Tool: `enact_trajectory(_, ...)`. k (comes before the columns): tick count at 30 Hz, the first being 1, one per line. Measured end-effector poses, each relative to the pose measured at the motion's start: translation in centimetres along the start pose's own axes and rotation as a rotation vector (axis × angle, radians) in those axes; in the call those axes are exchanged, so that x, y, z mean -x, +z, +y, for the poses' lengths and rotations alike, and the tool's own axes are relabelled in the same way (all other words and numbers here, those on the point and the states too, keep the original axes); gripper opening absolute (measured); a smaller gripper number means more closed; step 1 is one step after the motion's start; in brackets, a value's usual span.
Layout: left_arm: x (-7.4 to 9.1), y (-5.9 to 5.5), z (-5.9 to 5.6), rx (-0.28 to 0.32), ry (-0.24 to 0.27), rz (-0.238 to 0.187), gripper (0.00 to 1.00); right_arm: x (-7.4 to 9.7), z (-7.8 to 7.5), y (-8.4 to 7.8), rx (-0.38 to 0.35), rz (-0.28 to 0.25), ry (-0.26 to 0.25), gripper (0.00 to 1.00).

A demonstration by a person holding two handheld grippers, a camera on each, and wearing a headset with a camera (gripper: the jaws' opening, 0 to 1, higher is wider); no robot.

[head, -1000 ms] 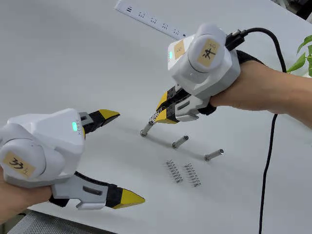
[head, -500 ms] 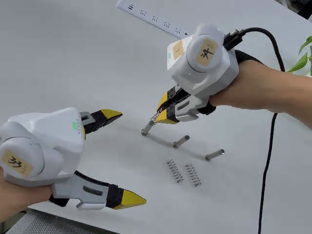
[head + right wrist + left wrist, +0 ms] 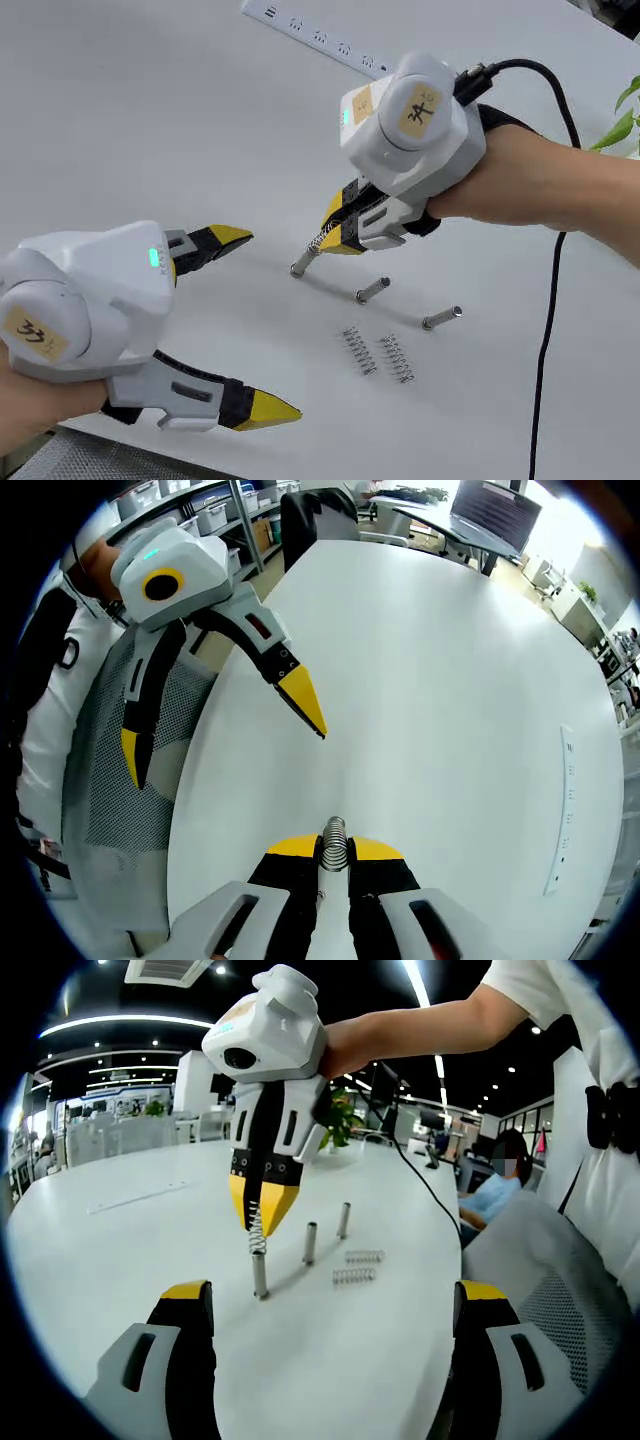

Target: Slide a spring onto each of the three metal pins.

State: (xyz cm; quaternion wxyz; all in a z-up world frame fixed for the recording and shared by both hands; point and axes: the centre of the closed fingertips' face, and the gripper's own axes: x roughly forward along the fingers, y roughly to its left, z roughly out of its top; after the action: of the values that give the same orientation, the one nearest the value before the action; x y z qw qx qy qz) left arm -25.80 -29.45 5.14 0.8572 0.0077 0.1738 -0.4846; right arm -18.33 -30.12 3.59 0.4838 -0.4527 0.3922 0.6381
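Note:
Three short metal pins stand on the white table: the left pin (image 3: 301,264), the middle pin (image 3: 371,291) and the right pin (image 3: 440,318). My right gripper (image 3: 333,233) is shut on a spring (image 3: 318,241), whose lower end sits over the top of the left pin (image 3: 260,1275). From the left gripper view the spring (image 3: 256,1230) hangs straight down from the yellow tips onto that pin. Two loose springs (image 3: 377,353) lie flat near the pins. My left gripper (image 3: 245,325) stands open at the table's near left, apart from everything.
A white power strip (image 3: 320,40) lies at the far edge. A black cable (image 3: 552,300) runs down the right side from the right gripper. Green plant leaves (image 3: 625,110) show at the right edge. A mesh chair (image 3: 130,770) stands beside the table.
The right gripper with the spring has barely shifted over the left pin. The left gripper has stayed open in place.

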Motion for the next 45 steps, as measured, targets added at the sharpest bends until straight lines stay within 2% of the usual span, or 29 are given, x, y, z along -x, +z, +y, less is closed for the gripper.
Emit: enact_trajectory(45,-0.1,-0.3,-0.4,0.024,-0.023,-0.010,0.98,-2.0,-0.1,-0.3,0.015,0.025,0.020,0.07)
